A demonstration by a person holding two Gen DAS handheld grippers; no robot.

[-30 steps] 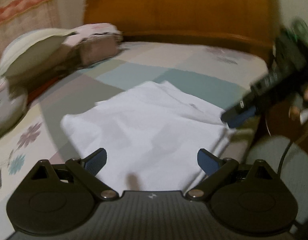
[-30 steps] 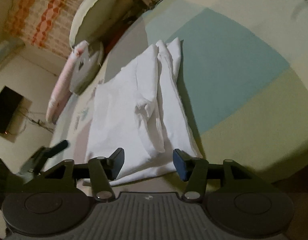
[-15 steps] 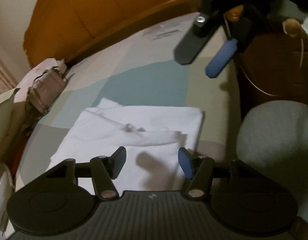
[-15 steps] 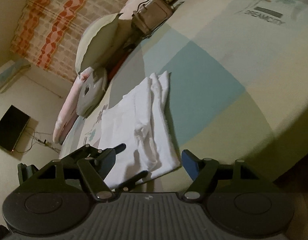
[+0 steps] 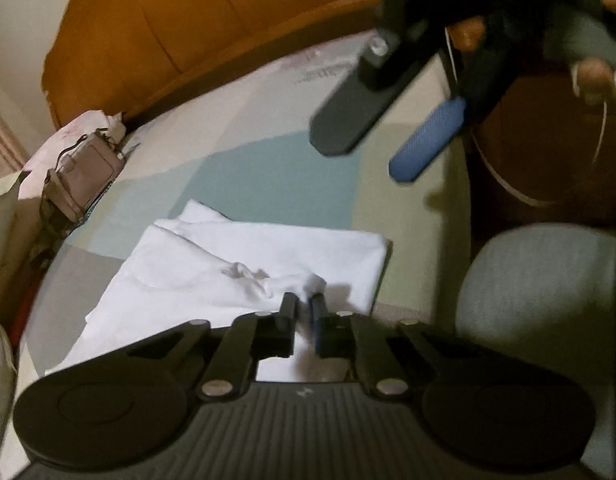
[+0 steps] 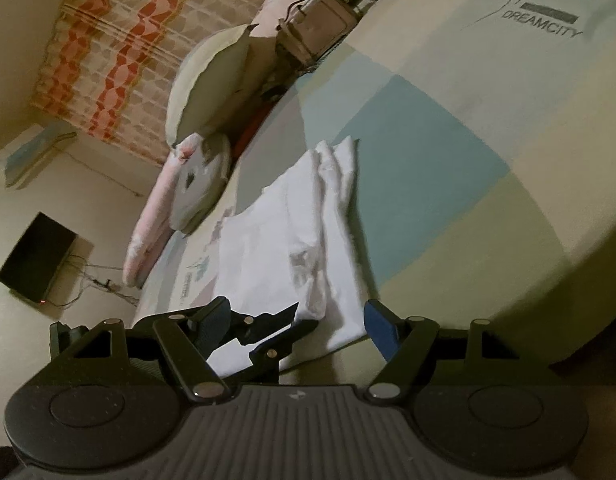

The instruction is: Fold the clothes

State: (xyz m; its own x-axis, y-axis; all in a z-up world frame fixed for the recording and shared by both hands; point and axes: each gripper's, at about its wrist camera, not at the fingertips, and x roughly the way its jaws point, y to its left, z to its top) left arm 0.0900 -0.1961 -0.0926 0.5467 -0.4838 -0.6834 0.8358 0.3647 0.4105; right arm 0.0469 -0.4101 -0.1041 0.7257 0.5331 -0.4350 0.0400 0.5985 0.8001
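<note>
Risk, thin pinch: the left gripper [image 5: 303, 312] is seen pressed together on a small raised pucker near the close edge of the white garment [image 5: 267, 256]; if only the top layer has been caught, the layers beneath would be left behind when it is lifted, and the fold would be dragged open.
Risk, one-sided lift: the right gripper [image 6: 295, 320] is held with its jaws spread and nothing between them, above the bed's edge (just off the garment's near right corner); should the cloth be raised from the left side alone, the free corner could be expected to sag and skew.
Risk, edge of bed: the garment lies close to the mattress side nearest the grey chair seat [image 5: 540, 280], so a pull toward the person could slide it over the edge.
Garment, place: it is laid flat on the patchwork bedsheet [image 6: 448, 168], partly over the teal patch, well apart from the brown bag [image 6: 320, 28] and the pillows [image 6: 211, 76].
Garment, look: plain white, soft and thin, already doubled into a rough rectangle; a rumpled ridge of bunched cloth is carried along one long side, and the far end is left uneven, with loose tips showing.
Garment, kind: it cannot be told whether it is a shirt or something else.
</note>
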